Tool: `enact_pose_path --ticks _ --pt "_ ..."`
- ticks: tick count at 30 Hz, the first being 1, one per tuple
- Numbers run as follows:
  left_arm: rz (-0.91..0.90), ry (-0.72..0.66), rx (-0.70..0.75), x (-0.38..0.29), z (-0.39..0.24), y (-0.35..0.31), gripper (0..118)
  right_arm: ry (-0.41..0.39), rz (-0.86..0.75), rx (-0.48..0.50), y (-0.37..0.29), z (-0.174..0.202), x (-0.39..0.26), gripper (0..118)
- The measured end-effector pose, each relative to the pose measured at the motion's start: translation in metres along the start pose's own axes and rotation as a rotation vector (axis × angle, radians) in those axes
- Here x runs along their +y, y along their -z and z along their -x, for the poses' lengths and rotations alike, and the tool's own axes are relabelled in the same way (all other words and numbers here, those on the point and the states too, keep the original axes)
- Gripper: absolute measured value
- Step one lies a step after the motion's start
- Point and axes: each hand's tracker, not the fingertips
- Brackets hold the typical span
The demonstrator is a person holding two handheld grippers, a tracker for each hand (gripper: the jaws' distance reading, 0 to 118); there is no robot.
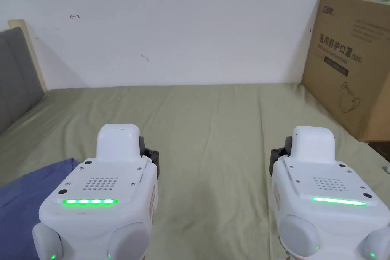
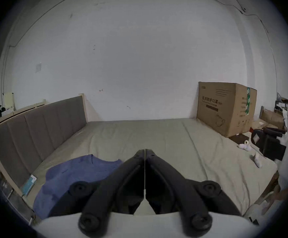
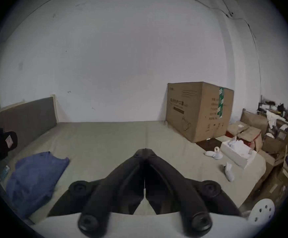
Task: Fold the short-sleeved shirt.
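A bed (image 1: 213,120) with an olive sheet carries the blue shirt (image 2: 74,174), unfolded near its left edge; both hand-held grippers, left (image 2: 145,151) and right (image 3: 145,150), hover closed and empty, folding unstarted.

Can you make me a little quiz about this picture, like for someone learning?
1. True or false: the left gripper is holding the blue shirt.
2. Which gripper is nearer the shirt? A) left B) right
3. Fill in: the cardboard box stands on the far right of the ____.

Key: 1 false, its fingers are shut on nothing, above the bed. 2 A. 3 bed.
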Motion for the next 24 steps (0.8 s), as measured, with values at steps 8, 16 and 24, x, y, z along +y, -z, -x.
enact_pose_path --ticks 8,16,24 --pt "-0.022 -0.031 0.184 0.009 0.06 -0.028 0 0.002 0.021 0.254 0.004 0.058 0.01 0" --pt "0.025 -0.06 0.391 0.002 0.13 -0.057 0 -0.061 0.085 0.49 -0.001 0.133 -0.002 0" --pt "0.131 -0.109 0.382 -0.019 0.15 -0.027 0 -0.092 0.141 0.515 0.008 0.147 -0.014 0"
